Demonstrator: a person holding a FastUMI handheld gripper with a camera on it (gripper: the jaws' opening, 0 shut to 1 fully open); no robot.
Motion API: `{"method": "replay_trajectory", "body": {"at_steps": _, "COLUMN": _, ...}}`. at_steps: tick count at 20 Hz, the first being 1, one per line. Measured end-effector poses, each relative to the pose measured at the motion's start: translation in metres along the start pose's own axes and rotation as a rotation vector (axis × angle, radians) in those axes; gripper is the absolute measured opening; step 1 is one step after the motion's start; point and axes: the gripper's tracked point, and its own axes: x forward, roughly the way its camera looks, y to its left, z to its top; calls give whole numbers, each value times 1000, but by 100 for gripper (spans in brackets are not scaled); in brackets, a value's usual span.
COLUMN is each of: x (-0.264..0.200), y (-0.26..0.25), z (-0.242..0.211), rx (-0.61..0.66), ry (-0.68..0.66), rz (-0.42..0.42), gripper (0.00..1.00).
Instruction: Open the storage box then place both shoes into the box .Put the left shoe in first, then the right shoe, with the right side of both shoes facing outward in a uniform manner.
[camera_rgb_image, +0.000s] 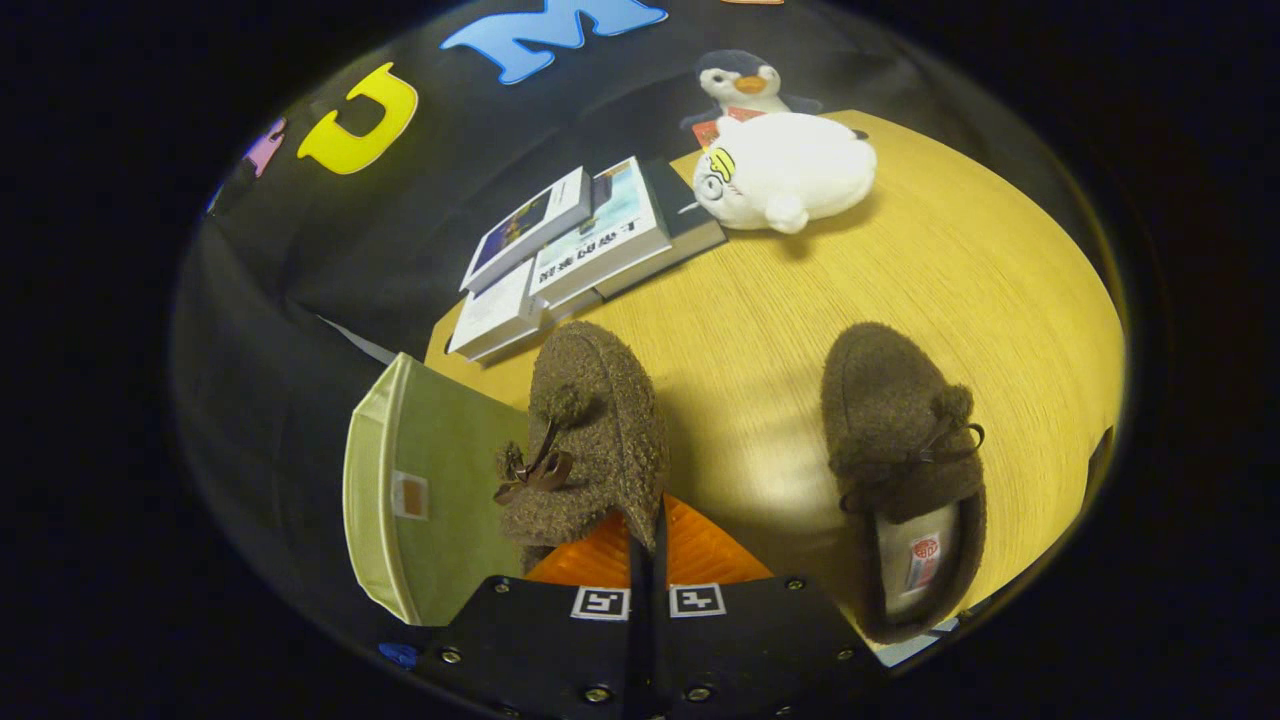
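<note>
In the gripper view, my gripper (647, 535) has its fingers (590, 555) drawn almost together, pinching the heel rim of the held shoe (590, 425), a brown fleece slipper with a bow on its upper. The shoe hangs tilted in front of the fingers, its toe pointing away from me, its body partly over the box (420, 500). I judge the step in hand to be carrying the first shoe to the box; whether this is the left shoe I cannot confirm from this angle. The box is a pale green fabric container lying just beside the held shoe, off the table (800, 330) edge, with one flat green face and a small label turned toward me. I cannot tell if it is open, and its inside is hidden, so its contents are unknown. The second shoe (900, 470) rests on the table, well apart from the fingers on the other side, opening up, with a tag visible on its insole. Beyond both shoes lie a stack of books (575, 255), a white plush (785, 170) and a penguin toy (745, 80). The next move calls for finding the box opening, bringing the shoe over it, turning its right side outward, and lowering before release.
</note>
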Motion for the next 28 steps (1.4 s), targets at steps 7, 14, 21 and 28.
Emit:
{"method": "replay_trajectory", "body": {"at_steps": 7, "x": -33, "y": 74, "z": 24, "rx": 12, "ry": -34, "rz": 102, "gripper": 0}}
{"method": "replay_trajectory", "body": {"at_steps": 14, "x": -44, "y": 152, "z": 28, "rx": -39, "ry": -47, "rz": 196, "gripper": 0}}
{"method": "replay_trajectory", "body": {"at_steps": 21, "x": -17, "y": 208, "z": 0, "rx": -88, "ry": 0, "rz": 240, "gripper": 0}}
{"method": "replay_trajectory", "body": {"at_steps": 28, "x": 22, "y": 239, "z": -33, "rx": -99, "ry": 41, "rz": 232, "gripper": 0}}
